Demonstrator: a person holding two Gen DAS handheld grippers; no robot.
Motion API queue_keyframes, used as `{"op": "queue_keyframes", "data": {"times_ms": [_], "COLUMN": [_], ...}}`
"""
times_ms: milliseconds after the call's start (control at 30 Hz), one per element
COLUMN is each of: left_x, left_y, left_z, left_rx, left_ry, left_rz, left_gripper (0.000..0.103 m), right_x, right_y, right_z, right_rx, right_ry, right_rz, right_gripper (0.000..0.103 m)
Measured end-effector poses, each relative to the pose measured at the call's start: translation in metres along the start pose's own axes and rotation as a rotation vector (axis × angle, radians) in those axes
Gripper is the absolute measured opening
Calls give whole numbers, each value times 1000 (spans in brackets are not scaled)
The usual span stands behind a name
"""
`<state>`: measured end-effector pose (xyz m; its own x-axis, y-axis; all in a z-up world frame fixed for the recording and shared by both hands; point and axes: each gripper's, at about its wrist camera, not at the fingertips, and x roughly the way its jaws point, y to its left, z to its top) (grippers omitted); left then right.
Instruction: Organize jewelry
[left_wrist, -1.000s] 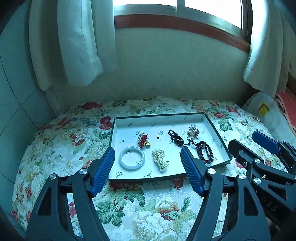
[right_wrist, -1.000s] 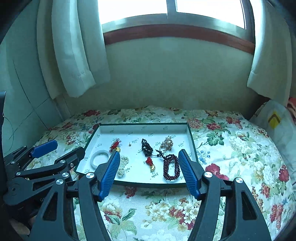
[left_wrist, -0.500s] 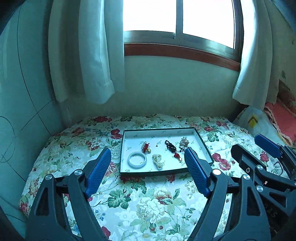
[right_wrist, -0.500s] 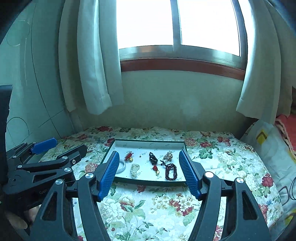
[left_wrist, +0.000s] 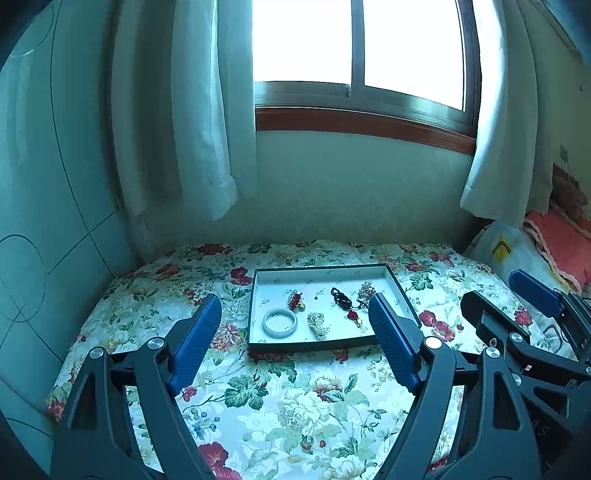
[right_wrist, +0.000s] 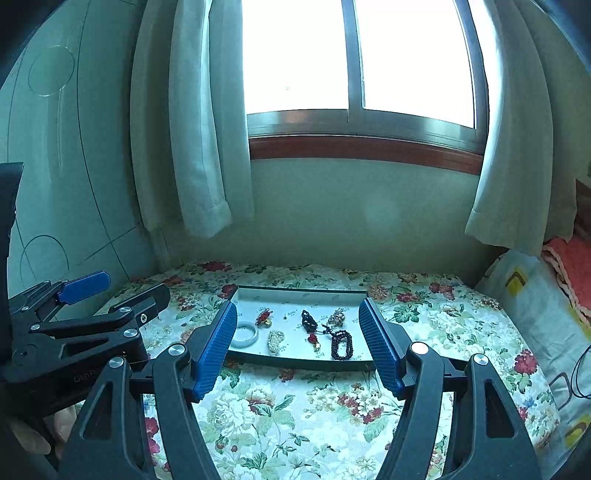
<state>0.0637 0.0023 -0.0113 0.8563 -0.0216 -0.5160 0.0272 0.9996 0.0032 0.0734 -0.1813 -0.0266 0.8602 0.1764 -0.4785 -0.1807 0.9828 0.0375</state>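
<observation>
Left wrist view showed the left gripper (left_wrist: 295, 328) nearest the lens, its two blue-padded fingers (left_wrist: 195, 343) spread wide with nothing between them, held above a floral bedspread (left_wrist: 295, 406). To its right, the right gripper (left_wrist: 517, 299) reached forward at a similar height; seen from its own camera, the right gripper (right_wrist: 297, 332) also had its fingers spread and empty.

Beyond both grippers, well apart from them, a shallow dark-rimmed tray (left_wrist: 314, 346) with a white lining lay flat on the bedspread. Inside it the jewelry sat in separate spots, none touching its neighbour as far as could be seen: a pale bangle (left_wrist: 280, 322) at the near left, a cream bead cluster (left_wrist: 317, 325) just beside it, a red knotted charm (left_wrist: 295, 300) behind, a dark corded piece (left_wrist: 341, 298) near the middle, and a dark beaded bracelet (right_wrist: 341, 344) at the near right, clear only in the right wrist view. The spacing suggested the pieces were already sorted, and the raised, empty grippers probably meant the work was finished or paused.

Farthest back stood a plain wall, a bright window (left_wrist: 354, 48) and pale curtains (left_wrist: 199, 110).
</observation>
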Motion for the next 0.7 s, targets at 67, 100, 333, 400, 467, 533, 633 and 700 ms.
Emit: {"op": "queue_keyframes", "data": {"times_ms": [67,100,333,400,467,533,633,700], "left_x": [-1,-2,-6,-6,-7,-7,-7,-7], "left_y": [0,0,1,1,2,2,2,2], "left_z": [0,0,-1,-1,-1,-1,-1,-1], "left_rx": [-1,-1,-6,-8,-9,-9,-10,-11], "left_ry": [-1,-1,-3,-3,-3,-4,-3,-2], "left_rz": [-1,0,2,1,1,1,1,4], "left_gripper": [82,82,82,82,82,82,82,83], "right_x": [-1,-1,-1,-2,-3,-3,-3,-3], "right_y": [0,1,2,3,4,4,4,4], "right_z": [0,-1,-2,-2,-2,-2,-2,-2], "right_rx": [-1,-1,-5,-6,-6,-6,-6,-6], "right_ry": [-2,-3,-5,-7,-7,-7,-7,-7], "right_rz": [0,-1,-1,1,1,0,0,0], "right_gripper": [68,68,68,68,68,68,68,68]}}
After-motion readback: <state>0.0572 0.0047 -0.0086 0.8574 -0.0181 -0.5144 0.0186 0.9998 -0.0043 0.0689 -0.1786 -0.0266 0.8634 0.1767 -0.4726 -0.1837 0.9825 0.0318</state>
